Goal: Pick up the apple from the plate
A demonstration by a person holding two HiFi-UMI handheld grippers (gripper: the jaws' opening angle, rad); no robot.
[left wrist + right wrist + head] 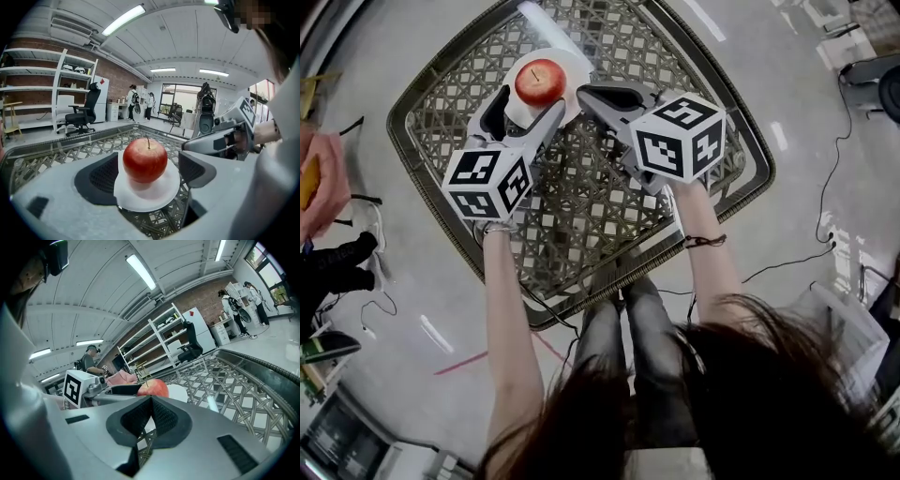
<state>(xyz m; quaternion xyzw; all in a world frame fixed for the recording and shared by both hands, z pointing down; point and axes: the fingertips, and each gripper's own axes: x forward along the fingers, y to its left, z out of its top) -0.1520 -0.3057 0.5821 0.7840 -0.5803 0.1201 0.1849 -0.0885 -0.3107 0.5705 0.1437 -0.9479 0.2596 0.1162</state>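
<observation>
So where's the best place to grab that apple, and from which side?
Probably across its widest middle, coming level from the near side. The apple sits upright, stem up, on the plate, so grip above the rim. The open left gripper straddles it.

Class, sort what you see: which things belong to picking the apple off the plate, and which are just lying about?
Belong: apple, white plate beneath it, left claw open either side of it.
Lying about: shut right claw, lattice table, office chair, shelves.
</observation>
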